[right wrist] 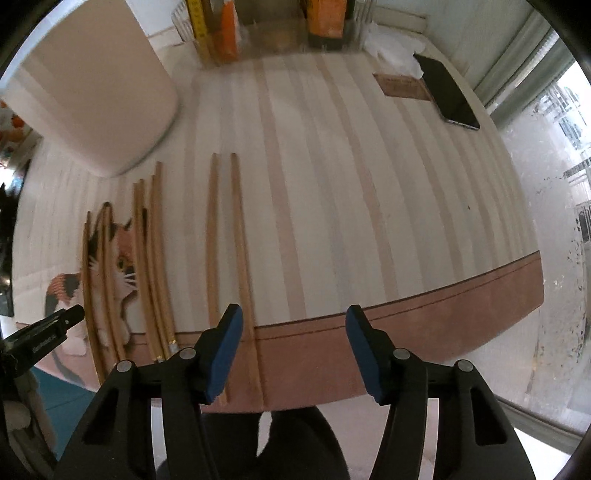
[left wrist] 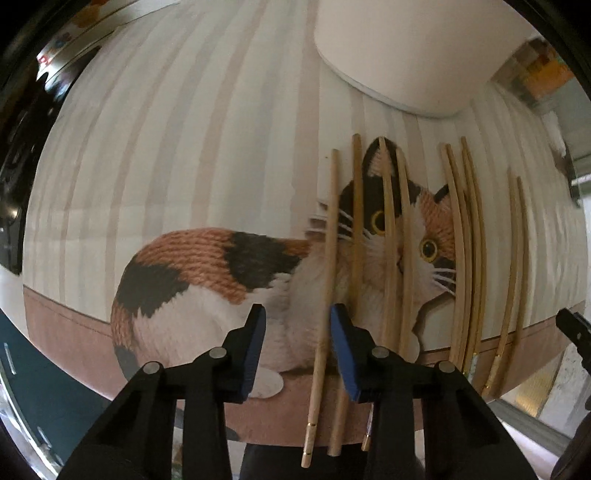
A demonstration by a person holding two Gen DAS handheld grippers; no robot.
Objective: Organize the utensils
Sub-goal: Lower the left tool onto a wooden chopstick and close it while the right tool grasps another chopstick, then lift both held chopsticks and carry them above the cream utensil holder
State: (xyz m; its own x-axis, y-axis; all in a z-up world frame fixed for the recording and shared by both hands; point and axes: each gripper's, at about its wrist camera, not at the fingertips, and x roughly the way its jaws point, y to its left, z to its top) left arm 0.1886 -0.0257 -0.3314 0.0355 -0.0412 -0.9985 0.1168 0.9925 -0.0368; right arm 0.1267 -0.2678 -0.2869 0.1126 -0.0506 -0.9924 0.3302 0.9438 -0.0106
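Note:
Several wooden chopsticks lie side by side on a striped placemat [left wrist: 155,155] printed with a calico cat. My left gripper [left wrist: 298,310] hangs open over the mat's near edge. The leftmost chopstick [left wrist: 328,258] runs between its blue pads, close to the right pad, and neither pad presses on it. My right gripper [right wrist: 294,310] is open too. The rightmost chopstick [right wrist: 242,240] passes just inside its left pad, and that chopstick's partner [right wrist: 212,240] runs under that finger. More chopsticks [right wrist: 155,258] lie in a bundle further left, over the cat's face.
A tall cream container [right wrist: 96,92] stands behind the chopsticks, seen as a cream container [left wrist: 399,55] in the left view too. A black phone [right wrist: 448,94] and white tissue [right wrist: 395,51] lie at the far right. Boxes [right wrist: 229,29] line the back edge. The mat's right half [right wrist: 369,203] is bare.

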